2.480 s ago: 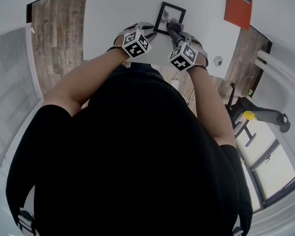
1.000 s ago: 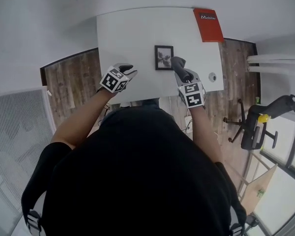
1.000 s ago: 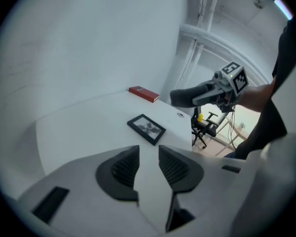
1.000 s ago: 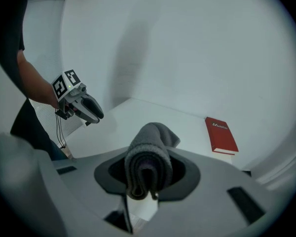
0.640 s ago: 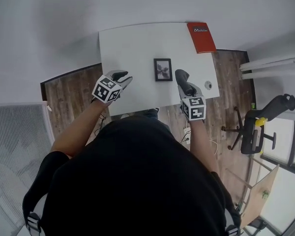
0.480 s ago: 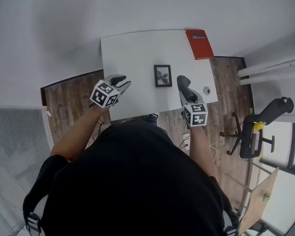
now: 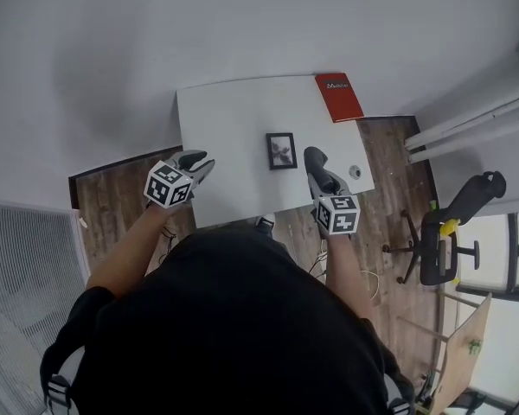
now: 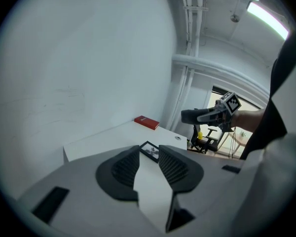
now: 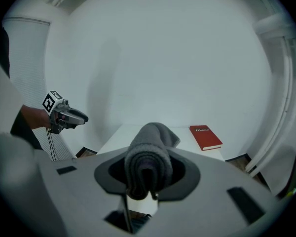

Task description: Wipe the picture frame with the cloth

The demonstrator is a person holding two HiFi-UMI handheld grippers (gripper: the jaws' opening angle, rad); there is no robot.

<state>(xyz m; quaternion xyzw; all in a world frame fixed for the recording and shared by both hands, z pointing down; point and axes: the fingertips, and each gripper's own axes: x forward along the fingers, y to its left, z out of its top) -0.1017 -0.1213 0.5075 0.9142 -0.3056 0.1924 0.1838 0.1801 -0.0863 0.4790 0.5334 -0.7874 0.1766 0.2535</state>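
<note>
One white table [image 7: 233, 128] at centre frame, red book [image 7: 338, 96] on its upper right corner, left gripper [image 7: 197, 162] off its left edge, jaws apart and empty, right gripper [image 9: 148, 174] clamped on rolled grey cloth [image 9: 150, 147], small picture frame [image 7: 281, 150] lying mid-table.

Both arms reached forward, bare forearms, black sleeves on upper arms.

Left gripper [image 7: 199, 160]: out at left, pointing forward and somewhat down. Marker cube [image 7: 167, 184] on wrist end. Jaws apart, ribbed pads [image 8: 123, 169] facing each other, nothing between. Left forearm [image 7: 128, 247] angled outward from shoulder.

Right gripper [image 7: 323, 180]: out at right, pointing forward and down. Jaws closed on rolled grey cloth [image 9: 149, 154], roll sticking out past tips. Right forearm [image 7: 339, 262] runs near straight ahead.

Grippers well apart, not touching.
</note>
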